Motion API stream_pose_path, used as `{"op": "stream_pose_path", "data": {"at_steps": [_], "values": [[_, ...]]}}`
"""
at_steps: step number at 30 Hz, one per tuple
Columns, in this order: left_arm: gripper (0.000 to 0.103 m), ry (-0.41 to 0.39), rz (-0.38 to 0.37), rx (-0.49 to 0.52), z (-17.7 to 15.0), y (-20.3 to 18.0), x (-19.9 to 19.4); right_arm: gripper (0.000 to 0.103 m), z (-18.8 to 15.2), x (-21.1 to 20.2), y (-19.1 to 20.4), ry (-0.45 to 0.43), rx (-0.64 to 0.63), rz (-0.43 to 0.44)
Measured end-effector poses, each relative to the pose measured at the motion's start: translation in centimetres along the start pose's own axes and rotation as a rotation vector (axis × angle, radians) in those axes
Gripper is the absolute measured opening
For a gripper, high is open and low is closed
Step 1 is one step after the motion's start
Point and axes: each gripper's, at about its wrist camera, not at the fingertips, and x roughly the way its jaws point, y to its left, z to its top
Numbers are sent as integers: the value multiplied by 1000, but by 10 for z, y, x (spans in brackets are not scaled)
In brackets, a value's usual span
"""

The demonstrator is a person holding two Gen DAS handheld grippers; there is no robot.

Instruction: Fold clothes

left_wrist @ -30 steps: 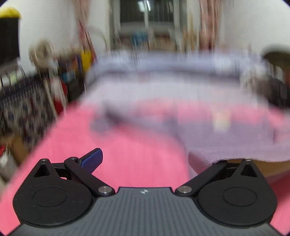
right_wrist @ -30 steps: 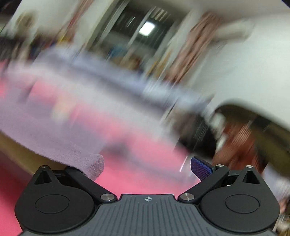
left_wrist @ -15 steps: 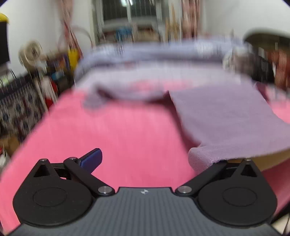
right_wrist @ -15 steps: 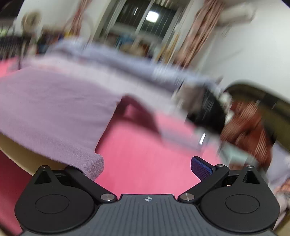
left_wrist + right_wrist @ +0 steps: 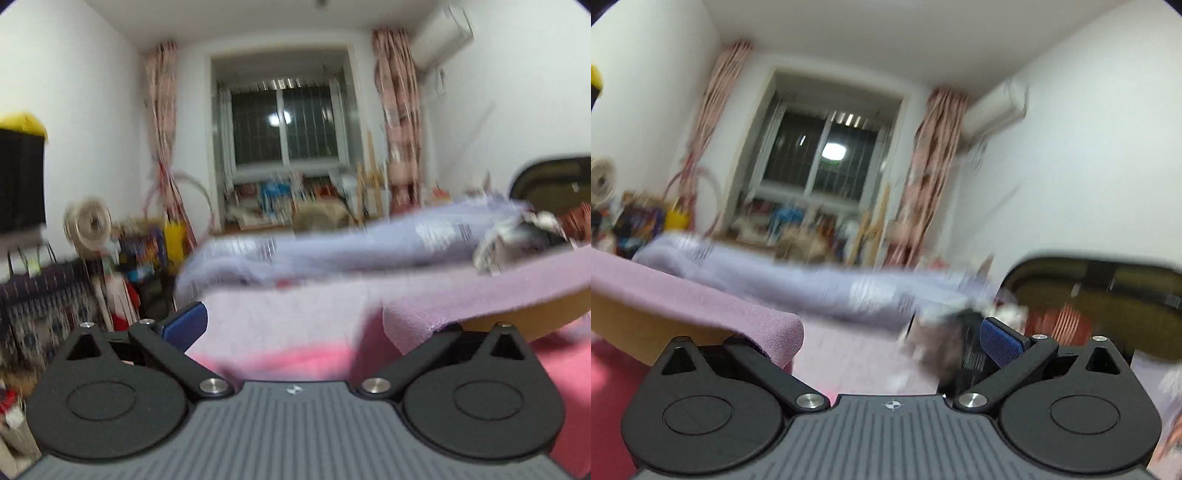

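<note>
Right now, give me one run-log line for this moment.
task: fold clothes | left gripper: jaws open, purple garment draped over inner finger | right gripper: jaws open, purple garment over inner finger | views blurred

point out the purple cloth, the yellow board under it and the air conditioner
purple cloth (image 5: 701, 302): right wrist view, on its top surface.
yellow board (image 5: 639, 328): right wrist view, on its front edge below the cloth.
air conditioner (image 5: 993, 107): right wrist view, on the middle of its front casing.

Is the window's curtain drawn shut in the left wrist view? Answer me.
No, the curtains hang bunched at both sides, leaving the dark window uncovered.
</note>
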Motion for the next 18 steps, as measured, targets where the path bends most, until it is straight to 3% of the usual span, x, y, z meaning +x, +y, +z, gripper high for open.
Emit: {"op": "stream_pose_path", "data": {"at_steps": [4, 6, 8, 14, 16, 18], "values": [[103, 309, -33, -36, -104, -4, 10, 103, -113, -1, 16, 304, -90, 90], [103, 450, -41, -56, -149, -8, 14, 102, -146, -9, 29, 391, -104, 104], [103, 418, -25, -34, -162, -14, 5, 103, -155, -19, 33, 400, -94, 97], [103, 402, -18, 13, -146, -27, -4, 103, -150, -15, 32, 391, -127, 101], [103, 390, -31, 13, -129, -21, 14, 103, -142, -6, 24, 383, -160, 106], [103, 360, -37, 34, -92, -8, 48, 102, -114, 17, 15, 320, -184, 83]]}}
